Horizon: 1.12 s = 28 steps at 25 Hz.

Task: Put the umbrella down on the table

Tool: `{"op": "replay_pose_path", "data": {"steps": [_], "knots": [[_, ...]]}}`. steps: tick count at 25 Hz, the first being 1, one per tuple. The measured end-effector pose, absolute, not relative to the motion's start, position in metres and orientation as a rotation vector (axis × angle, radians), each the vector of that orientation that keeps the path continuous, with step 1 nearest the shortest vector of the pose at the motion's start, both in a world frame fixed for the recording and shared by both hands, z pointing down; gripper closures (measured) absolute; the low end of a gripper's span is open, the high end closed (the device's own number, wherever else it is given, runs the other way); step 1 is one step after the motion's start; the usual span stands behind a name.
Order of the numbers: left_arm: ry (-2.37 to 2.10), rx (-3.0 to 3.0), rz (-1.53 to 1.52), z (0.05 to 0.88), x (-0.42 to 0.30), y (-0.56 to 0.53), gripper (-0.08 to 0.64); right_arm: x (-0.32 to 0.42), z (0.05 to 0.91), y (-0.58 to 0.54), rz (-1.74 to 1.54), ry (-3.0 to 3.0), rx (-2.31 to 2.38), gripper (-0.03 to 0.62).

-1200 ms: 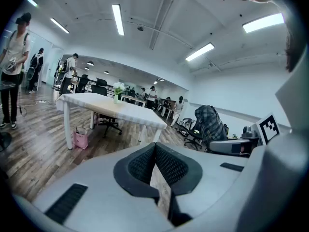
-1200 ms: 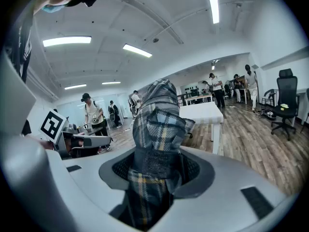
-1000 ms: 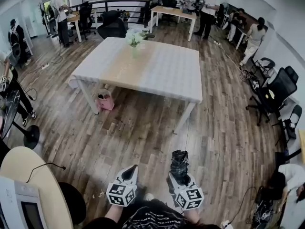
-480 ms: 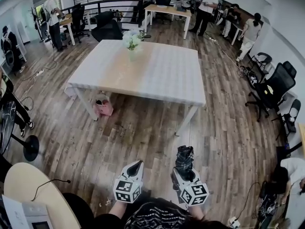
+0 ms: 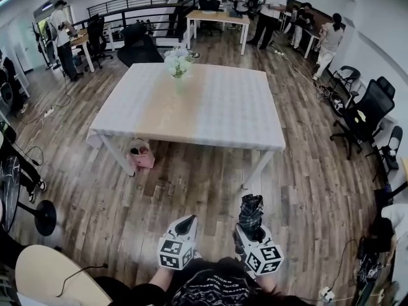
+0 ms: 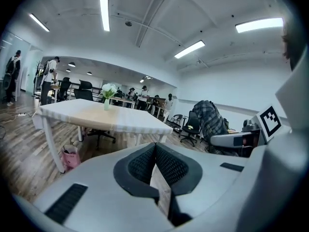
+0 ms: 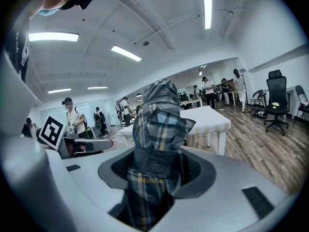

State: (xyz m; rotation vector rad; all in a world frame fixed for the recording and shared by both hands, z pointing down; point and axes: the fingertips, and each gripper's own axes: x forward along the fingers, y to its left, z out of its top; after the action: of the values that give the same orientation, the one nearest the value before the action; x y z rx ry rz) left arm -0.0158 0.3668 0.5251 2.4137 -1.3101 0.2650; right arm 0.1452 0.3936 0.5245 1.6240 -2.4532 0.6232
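A folded dark plaid umbrella point(image 7: 157, 144) sticks up between the jaws of my right gripper point(image 7: 157, 170), which is shut on it; in the head view the umbrella point(image 5: 250, 210) shows at the bottom centre, above the right gripper point(image 5: 252, 225). My left gripper point(image 5: 186, 224) is beside it to the left, its jaws shut with nothing between them, pads point(image 6: 166, 166) touching. The white table point(image 5: 217, 107) stands ahead across a stretch of wooden floor, with a vase of white flowers point(image 5: 178, 64) near its far side.
A pink bag point(image 5: 139, 153) sits on the floor by the table's near left leg. Black office chairs point(image 5: 363, 116) stand at the right wall, a round table point(image 5: 44, 276) at lower left. Several people stand at desks point(image 5: 220, 18) in the back.
Both grippers and the view have advanced toward the white table, which now sits nearer and larger. The umbrella stays clamped in the right gripper; the left stays shut.
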Motion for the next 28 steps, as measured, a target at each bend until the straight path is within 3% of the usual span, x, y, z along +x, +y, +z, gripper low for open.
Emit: {"op": "replay_pose_path", "data": {"steps": [13,28], "knots": [[-1.319,2.373,0.309,0.538,-0.033,0.325,0.540,0.108,0.542,0.334,0.668,-2.462,1.492,0.370],[-1.510,2.251,0.323,0.538,-0.014,0.173,0.540,0.129,0.556,0.142,0.650,-2.569,1.262,0.370]]}}
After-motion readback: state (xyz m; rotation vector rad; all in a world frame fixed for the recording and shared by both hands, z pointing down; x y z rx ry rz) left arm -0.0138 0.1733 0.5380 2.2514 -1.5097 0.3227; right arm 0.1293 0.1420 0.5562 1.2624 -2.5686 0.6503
